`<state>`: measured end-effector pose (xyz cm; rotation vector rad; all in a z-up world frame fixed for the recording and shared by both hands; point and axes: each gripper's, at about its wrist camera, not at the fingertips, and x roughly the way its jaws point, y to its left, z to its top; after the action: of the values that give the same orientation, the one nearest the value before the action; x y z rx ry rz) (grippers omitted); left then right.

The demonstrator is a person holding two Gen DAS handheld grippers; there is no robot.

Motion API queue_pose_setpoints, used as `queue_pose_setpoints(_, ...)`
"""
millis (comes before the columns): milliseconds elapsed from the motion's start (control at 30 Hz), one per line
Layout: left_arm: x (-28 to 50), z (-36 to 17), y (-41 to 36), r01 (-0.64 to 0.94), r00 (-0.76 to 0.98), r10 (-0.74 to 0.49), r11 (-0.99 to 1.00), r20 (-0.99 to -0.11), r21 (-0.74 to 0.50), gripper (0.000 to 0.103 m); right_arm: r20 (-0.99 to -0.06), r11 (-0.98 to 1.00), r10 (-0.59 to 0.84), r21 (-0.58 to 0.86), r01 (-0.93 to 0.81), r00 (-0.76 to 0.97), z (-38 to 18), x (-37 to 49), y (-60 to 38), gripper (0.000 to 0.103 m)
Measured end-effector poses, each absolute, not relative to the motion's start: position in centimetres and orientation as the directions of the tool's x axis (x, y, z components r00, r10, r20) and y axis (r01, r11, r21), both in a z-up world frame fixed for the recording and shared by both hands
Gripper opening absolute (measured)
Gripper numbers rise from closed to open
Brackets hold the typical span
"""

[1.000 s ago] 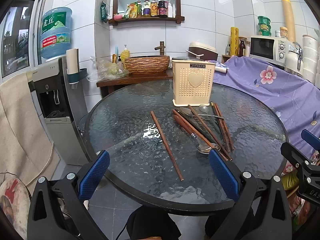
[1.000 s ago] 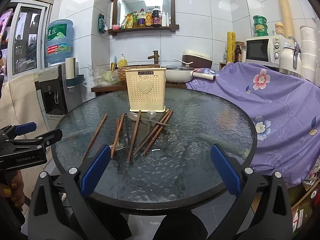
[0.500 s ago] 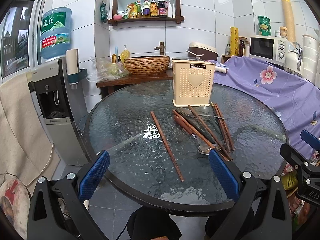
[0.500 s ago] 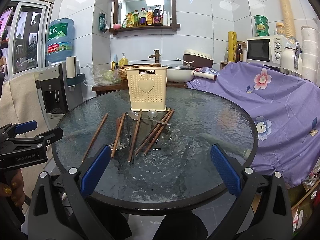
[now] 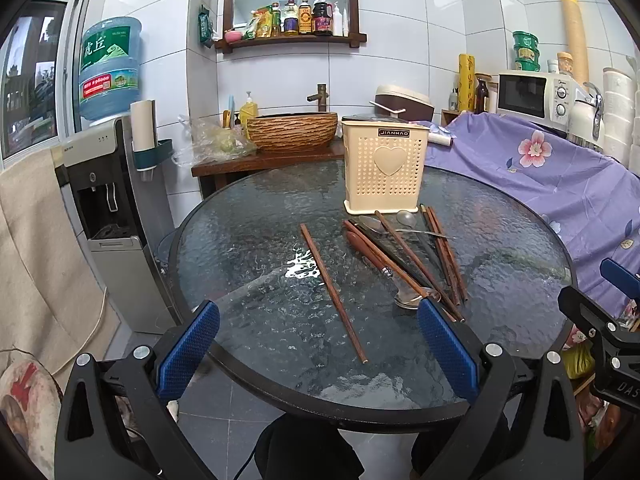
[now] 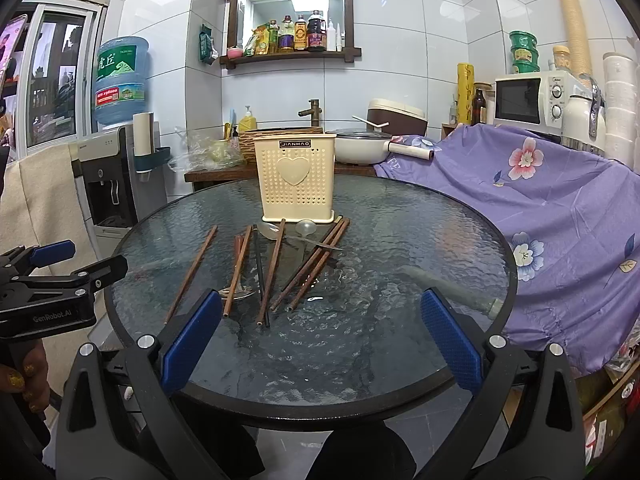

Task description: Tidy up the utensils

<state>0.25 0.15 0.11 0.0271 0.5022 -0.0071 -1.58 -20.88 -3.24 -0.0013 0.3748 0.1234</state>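
Note:
A cream perforated utensil holder [image 5: 385, 169] [image 6: 295, 176] with a heart stands upright at the far side of the round glass table [image 5: 248, 224] [image 6: 400, 216]. In front of it lie several brown chopsticks [image 5: 404, 254] [image 6: 312, 264] and metal spoons [image 5: 408, 298] [image 6: 306, 227] in a loose pile. One chopstick [image 5: 332, 292] [image 6: 191, 274] lies apart on the left. My left gripper [image 5: 318, 350] is open and empty above the table's near edge. My right gripper [image 6: 320, 344] is open and empty at the near edge too, right of the pile.
A water dispenser [image 5: 108, 200] stands left of the table. A wooden counter with a basin [image 5: 292, 130] and a pot [image 6: 362, 148] is behind. A purple flowered cloth [image 6: 560, 208] covers furniture on the right, with a microwave [image 6: 528, 100] above.
The right wrist view has drifted slightly nearer to the table. The left gripper and the utensils have not visibly moved.

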Motion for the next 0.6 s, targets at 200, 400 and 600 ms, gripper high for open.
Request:
queue_pose_setpoints(200,0.18,0.08,0.15,0.011,0.880,0.000,1.000,-0.475,0.020,0.097,-0.365,0.992,0.120,0.022,-0.121,0.923,-3.21,-1.58,-20.86,0.098)
queue_pose_setpoints(400,0.17,0.14,0.15,0.013,0.880,-0.002,1.000,-0.475,0.019,0.097,-0.366,0.992,0.120,0.022,-0.121,0.923,-3.22,-1.57,-20.88,0.098)
queue_pose_setpoints(600,0.09,0.14,0.14,0.013,0.881,-0.003,1.000,-0.474,0.019,0.097,-0.365,0.992,0.121,0.022,-0.121,0.923,-3.23,-1.57,-20.89,0.098)
